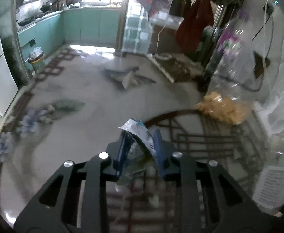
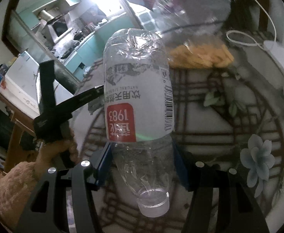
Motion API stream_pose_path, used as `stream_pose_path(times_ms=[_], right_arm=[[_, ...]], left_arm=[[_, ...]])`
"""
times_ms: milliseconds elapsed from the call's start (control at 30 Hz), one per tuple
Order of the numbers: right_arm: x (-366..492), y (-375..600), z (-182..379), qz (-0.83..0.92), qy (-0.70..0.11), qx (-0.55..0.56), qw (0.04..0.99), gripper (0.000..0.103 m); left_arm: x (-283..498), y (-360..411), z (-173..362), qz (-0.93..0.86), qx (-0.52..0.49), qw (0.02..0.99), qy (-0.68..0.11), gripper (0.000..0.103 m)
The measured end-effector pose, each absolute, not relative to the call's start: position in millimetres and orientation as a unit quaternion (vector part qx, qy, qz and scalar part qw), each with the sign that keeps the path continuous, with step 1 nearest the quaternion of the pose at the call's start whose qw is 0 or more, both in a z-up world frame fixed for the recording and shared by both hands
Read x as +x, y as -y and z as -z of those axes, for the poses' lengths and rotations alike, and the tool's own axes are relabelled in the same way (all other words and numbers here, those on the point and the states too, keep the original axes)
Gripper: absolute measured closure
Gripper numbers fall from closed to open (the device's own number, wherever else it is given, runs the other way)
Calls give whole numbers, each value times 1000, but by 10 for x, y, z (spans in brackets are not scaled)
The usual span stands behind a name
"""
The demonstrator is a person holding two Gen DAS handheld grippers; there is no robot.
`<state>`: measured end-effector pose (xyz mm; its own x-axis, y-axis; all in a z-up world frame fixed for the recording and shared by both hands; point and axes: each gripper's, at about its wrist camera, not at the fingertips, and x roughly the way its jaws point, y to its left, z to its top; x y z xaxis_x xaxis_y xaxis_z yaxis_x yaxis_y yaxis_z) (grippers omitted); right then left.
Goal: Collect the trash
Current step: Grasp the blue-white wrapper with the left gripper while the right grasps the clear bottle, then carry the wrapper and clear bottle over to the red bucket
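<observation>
My left gripper [image 1: 140, 136] is shut on a crumpled blue-and-white wrapper [image 1: 142, 134], held over the round glass table [image 1: 180, 120]. My right gripper [image 2: 142, 151] is shut on an empty clear plastic bottle [image 2: 138, 97] with a white and red label, cap end toward the camera. The left gripper [image 2: 50, 104] also shows at the left of the right wrist view, held in a hand.
A clear plastic bag of yellow snacks [image 1: 225, 108] lies on the table's far side, also in the right wrist view [image 2: 202, 54]. A green trash bin [image 1: 36, 58] stands by the teal kitchen cabinets. Paper litter [image 1: 128, 79] lies on the floor. A white cable [image 2: 244, 38] rests on the table.
</observation>
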<state>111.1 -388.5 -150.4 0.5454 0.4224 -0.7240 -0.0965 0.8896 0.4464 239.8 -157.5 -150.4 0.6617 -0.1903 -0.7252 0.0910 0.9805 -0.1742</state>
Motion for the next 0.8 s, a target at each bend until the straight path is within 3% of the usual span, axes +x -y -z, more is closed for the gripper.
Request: stream_pose_path(times_ms=[367, 800], right_arm=[[651, 3298, 909, -179, -403, 134, 887, 47], [108, 2948, 607, -208, -379, 115, 894, 47]], left_arm=[[1338, 1020, 559, 69, -71, 926, -363, 76], [333, 652, 143, 48, -80, 941, -325, 76]])
